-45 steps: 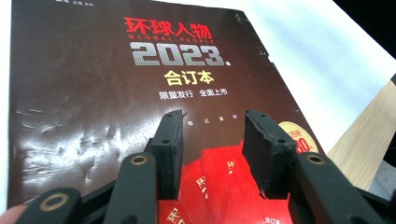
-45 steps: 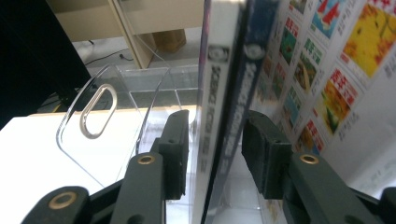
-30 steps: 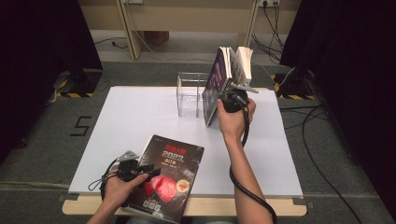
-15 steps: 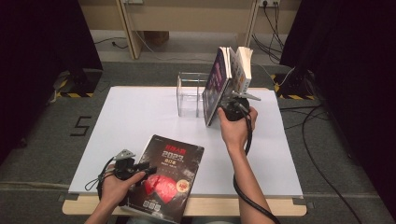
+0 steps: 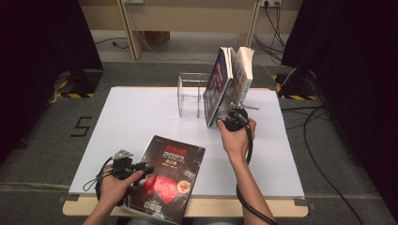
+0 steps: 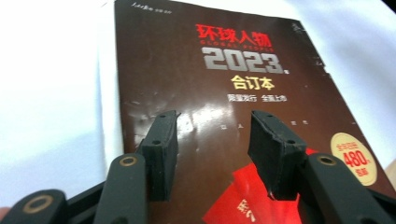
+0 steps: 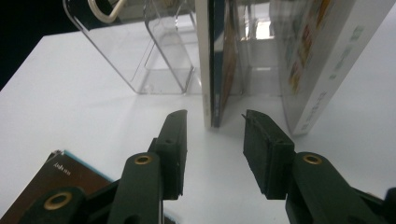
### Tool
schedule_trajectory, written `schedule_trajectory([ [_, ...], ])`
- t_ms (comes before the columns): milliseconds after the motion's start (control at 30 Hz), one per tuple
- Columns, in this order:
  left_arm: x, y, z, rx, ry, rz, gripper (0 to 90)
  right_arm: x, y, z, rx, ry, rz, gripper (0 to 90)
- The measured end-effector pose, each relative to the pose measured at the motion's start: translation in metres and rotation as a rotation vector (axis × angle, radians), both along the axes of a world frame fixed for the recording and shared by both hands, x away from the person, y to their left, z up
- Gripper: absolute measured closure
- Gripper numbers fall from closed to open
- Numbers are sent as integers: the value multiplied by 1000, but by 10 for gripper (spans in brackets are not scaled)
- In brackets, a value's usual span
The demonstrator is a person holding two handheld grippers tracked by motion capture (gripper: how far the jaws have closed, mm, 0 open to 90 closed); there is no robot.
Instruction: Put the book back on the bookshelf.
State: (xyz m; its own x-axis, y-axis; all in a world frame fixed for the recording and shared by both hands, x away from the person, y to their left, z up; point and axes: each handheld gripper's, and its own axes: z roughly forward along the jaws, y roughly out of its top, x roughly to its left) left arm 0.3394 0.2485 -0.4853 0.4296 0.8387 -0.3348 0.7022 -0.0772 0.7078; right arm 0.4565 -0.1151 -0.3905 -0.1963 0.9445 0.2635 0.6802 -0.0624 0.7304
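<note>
- A person works at a white table [image 5: 141, 117], a two-jaw gripper in each hand, forearms entering from the six o'clock edge of the high view.
- The left gripper [image 5: 141, 168] sits at about seven o'clock on the table, over the near left part of a dark-covered magazine [image 5: 169, 176] that lies flat with its lower edge past the table's front rim.
- In the left gripper view, the left gripper [image 6: 212, 140] has its jaws spread apart above the cover, which bears red and silver lettering and "2023"; the jaws have just been opening, and no pad presses on the magazine [image 6: 224, 84].
- The right gripper [image 5: 224, 118] is at roughly one o'clock from the table's centre, at the foot of the upright books.
- In the right gripper view, the right gripper [image 7: 212, 135] holds its jaws wide apart, with the bottom corner of the dark-covered book [image 7: 212, 60] just beyond the gap; neither pad touches it.
- That dark-covered book [image 5: 215, 89] stands tilted in a clear acrylic rack [image 5: 190, 93] at twelve o'clock on the table.
- At three o'clock of it stands a white-spined book [image 5: 245, 70], leaning the same way, also seen in the right gripper view [image 7: 322, 65].
- A corner of the magazine [image 7: 56, 182] shows at seven o'clock in the right gripper view.
</note>
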Motion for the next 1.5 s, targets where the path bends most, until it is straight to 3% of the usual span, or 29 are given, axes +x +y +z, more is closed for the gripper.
schedule_trajectory([
  [667,3,6,-5,10,18,27,497,-9,8,-38,4,109,51,604],
  [1067,4,8,-4,13,13,44,494,-11,17,-53,8,148,76,602],
  [1500,3,12,-4,57,4,90,490,-14,28,-66,8,183,98,602],
])
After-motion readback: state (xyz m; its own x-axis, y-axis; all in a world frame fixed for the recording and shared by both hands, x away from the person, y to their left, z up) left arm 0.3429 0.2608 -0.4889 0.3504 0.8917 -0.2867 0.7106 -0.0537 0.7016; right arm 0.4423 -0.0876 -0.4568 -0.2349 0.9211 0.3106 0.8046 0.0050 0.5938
